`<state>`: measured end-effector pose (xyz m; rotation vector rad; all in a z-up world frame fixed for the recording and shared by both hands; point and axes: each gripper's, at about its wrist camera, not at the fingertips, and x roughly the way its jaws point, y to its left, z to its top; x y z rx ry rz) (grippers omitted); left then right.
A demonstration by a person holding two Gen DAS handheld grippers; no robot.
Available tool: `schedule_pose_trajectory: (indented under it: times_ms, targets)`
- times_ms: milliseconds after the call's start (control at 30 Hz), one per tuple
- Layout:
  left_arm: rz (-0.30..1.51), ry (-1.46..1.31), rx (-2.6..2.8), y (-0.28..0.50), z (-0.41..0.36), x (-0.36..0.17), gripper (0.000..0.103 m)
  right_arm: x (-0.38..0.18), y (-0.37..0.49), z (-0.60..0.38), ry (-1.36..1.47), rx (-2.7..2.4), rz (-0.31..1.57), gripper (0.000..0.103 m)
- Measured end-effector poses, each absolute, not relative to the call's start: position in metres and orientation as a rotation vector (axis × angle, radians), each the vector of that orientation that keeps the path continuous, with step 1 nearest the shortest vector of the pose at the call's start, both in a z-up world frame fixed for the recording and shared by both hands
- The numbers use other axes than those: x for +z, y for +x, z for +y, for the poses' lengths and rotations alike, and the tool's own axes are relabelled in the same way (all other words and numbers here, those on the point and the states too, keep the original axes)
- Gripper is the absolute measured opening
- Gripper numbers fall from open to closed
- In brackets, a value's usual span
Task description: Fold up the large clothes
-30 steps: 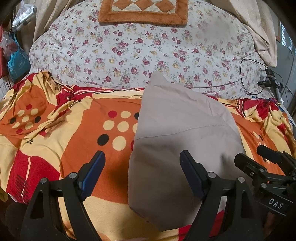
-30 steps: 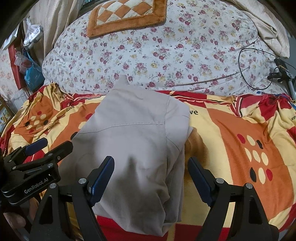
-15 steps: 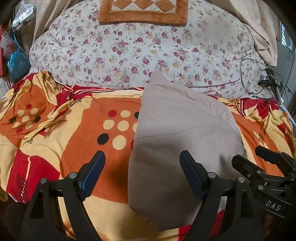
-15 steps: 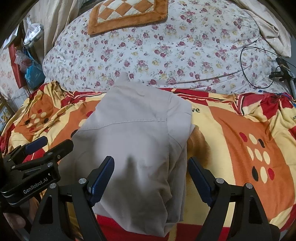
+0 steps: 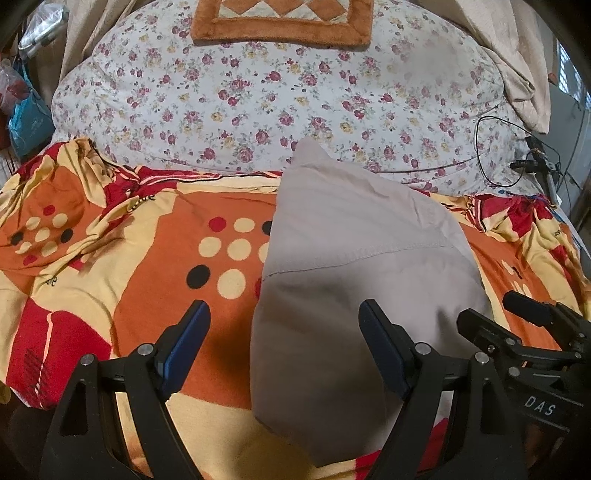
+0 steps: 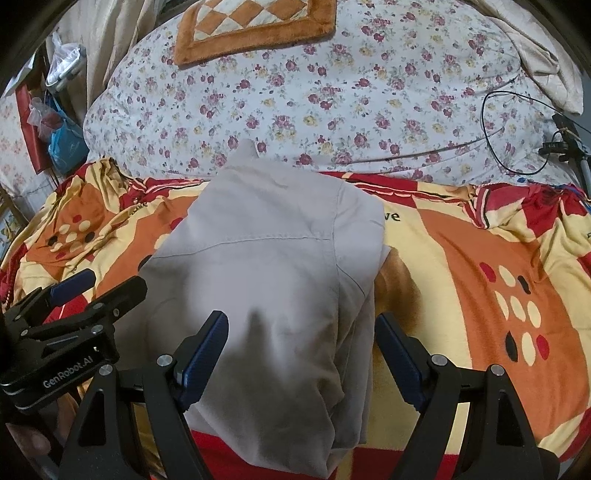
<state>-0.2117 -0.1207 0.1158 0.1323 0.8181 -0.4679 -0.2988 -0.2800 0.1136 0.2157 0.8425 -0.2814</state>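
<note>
A folded grey garment (image 5: 354, 266) lies flat on an orange, red and yellow patterned blanket (image 5: 147, 280); it also shows in the right wrist view (image 6: 273, 266). My left gripper (image 5: 284, 343) is open and empty, held just above the garment's near left edge. My right gripper (image 6: 301, 354) is open and empty, above the garment's near right part. Each gripper appears in the other's view: the right one (image 5: 535, 347) at the right, the left one (image 6: 66, 314) at the left.
A large floral quilt (image 5: 280, 92) is heaped behind the blanket, with an orange checked mat (image 5: 284, 18) on top. A black cable and a small stand (image 5: 532, 162) sit at the far right. Bags (image 5: 26, 114) hang at the far left.
Both grippers have barely moved; the view has shifted very slightly. The garment lies as before.
</note>
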Motion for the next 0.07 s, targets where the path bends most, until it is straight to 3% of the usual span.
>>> schedule_pose_trajectory:
  times_ms: [67]
  targets:
    - [0.826, 0.131, -0.464, -0.2028, -0.1166, 0.1162, 0.083, 0.1129, -0.2971, -0.2865, 0.224, -0.277, 0.846, 0.083]
